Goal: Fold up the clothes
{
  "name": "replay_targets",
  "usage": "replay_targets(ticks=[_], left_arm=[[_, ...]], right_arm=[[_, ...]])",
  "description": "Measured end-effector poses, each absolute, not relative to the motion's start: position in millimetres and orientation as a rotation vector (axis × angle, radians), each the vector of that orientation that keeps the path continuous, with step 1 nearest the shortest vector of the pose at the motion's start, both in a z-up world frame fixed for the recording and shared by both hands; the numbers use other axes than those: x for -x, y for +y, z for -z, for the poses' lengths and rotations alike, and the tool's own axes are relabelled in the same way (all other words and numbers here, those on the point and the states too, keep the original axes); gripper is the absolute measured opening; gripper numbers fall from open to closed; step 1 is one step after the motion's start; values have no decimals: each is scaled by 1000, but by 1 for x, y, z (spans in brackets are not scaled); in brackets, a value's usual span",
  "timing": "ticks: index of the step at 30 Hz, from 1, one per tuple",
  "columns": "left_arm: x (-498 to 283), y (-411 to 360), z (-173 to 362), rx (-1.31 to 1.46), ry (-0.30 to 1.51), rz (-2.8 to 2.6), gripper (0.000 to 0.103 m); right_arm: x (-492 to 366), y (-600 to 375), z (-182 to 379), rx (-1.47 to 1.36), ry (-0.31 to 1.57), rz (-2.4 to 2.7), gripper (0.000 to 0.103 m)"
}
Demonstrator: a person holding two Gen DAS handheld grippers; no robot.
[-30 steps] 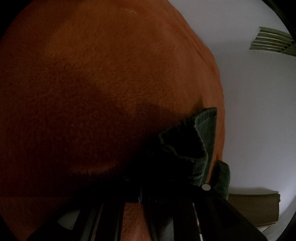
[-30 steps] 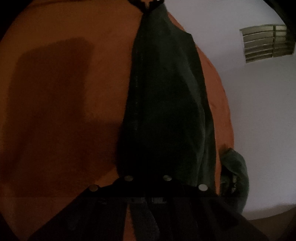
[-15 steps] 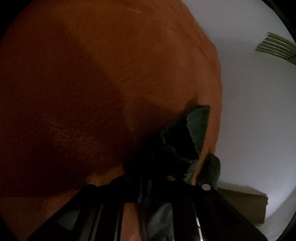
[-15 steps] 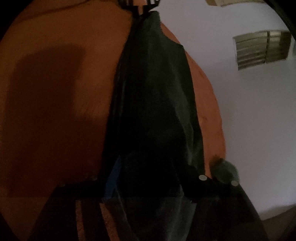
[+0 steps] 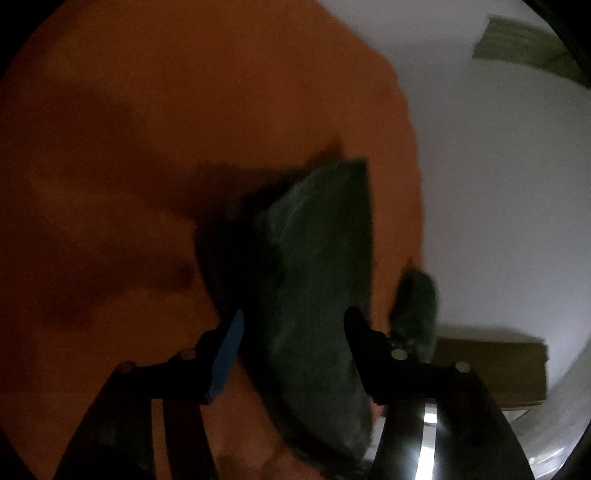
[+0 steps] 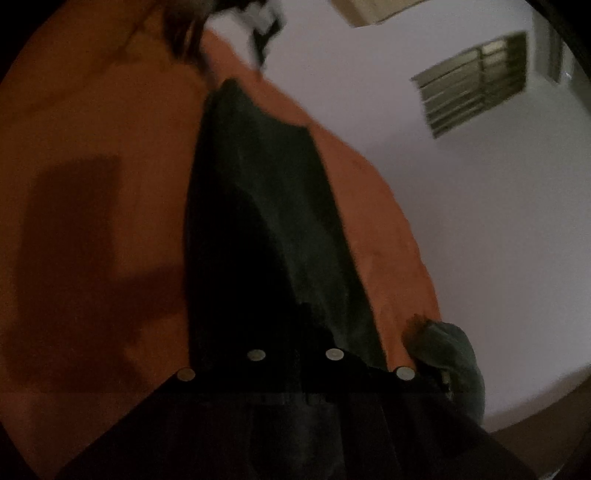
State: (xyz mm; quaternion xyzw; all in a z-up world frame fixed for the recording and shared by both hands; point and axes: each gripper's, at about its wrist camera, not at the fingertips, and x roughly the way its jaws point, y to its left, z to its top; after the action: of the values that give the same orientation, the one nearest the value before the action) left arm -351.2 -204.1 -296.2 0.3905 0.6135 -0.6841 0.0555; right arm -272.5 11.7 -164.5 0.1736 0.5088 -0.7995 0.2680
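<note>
A dark green garment [image 5: 317, 258] lies on the orange bed cover [image 5: 147, 147]. My left gripper [image 5: 295, 325] hovers over its near end. Its jaws are opening, and the cloth sits loosely between the blue pad [image 5: 229, 350] and the other finger without being pinched. In the right wrist view the garment [image 6: 273, 206] runs as a long strip away from my right gripper [image 6: 299, 317]. That gripper is shut on the strip's near end. The left gripper [image 6: 258, 22] shows as a blur just beyond the strip's far end.
A second dark green bundle [image 6: 450, 354] hangs at the bed's right edge, also seen as a bundle [image 5: 413, 306] in the left wrist view. Beyond the edge are a pale wall and a louvred vent [image 6: 476, 85]. A brown box [image 5: 491, 369] stands low on the right.
The left jaws went from shut on the garment's corner to apart, letting the cloth go. The right jaws opened half a second ago and are shut on the garment again. Both grippers have risen.
</note>
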Motion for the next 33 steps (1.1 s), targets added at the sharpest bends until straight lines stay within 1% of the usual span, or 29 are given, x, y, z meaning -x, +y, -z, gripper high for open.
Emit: replay_targets(ticks=[2,3,5,6,7,8,10,11,12,13,14,16,17,18,20,21,23,26,29,30,31,33], left_arm=[[354,-201,304,-1154,1841,2081,58],[353,-201,304,-1127,1810,2084,57],[349,-205,302,-1071,1749,2079,39],[347,-210,300,-1048,1714,2068,23],[344,-215,299,-1025,1694,2058,17],[341,-221,299,-1003,1703,2051,16],[339,-230,302,-997,1710,2044,12],[339,-233,305,-1003,1712,2042,11],[339,-237,307,-1007,1713,2042,11],[338,-240,306,-1004,1714,2045,11],[335,-244,304,-999,1719,2043,10],[329,-250,299,-988,1729,2038,6],[327,-253,295,-976,1741,2038,6],[325,-253,288,-952,1764,2044,5],[320,-256,274,-910,1790,2066,5],[318,-258,267,-911,1765,2092,5],[317,-264,265,-930,1752,2105,5],[309,-282,278,-944,1756,2088,5],[303,-284,280,-951,1755,2086,5],[306,-283,284,-954,1757,2075,5],[307,-278,288,-957,1762,2064,5],[304,-258,291,-965,1776,2047,5]], right_arm=[[273,9,166,-477,1378,2130,2],[258,17,174,-497,1407,2096,2],[276,19,197,-519,1474,2028,2],[274,18,207,-541,1491,2003,2],[268,18,215,-565,1504,1979,2],[267,18,218,-569,1503,1977,2],[266,16,217,-547,1507,2002,3],[266,16,216,-525,1511,2022,12],[265,16,216,-506,1525,2034,24],[264,16,216,-488,1541,2043,52],[263,16,216,-478,1536,2039,60],[262,15,216,-482,1522,2021,60],[262,14,216,-490,1520,2012,58],[262,12,216,-496,1518,2003,54],[267,9,215,-529,1501,2006,29],[273,8,215,-556,1491,2007,25],[281,5,215,-589,1458,2010,24],[283,6,209,-588,1414,2037,24],[282,4,216,-582,1487,2015,24],[280,2,222,-577,1495,2009,21],[280,2,222,-599,1477,2002,1],[280,2,206,-591,1410,2047,2]])
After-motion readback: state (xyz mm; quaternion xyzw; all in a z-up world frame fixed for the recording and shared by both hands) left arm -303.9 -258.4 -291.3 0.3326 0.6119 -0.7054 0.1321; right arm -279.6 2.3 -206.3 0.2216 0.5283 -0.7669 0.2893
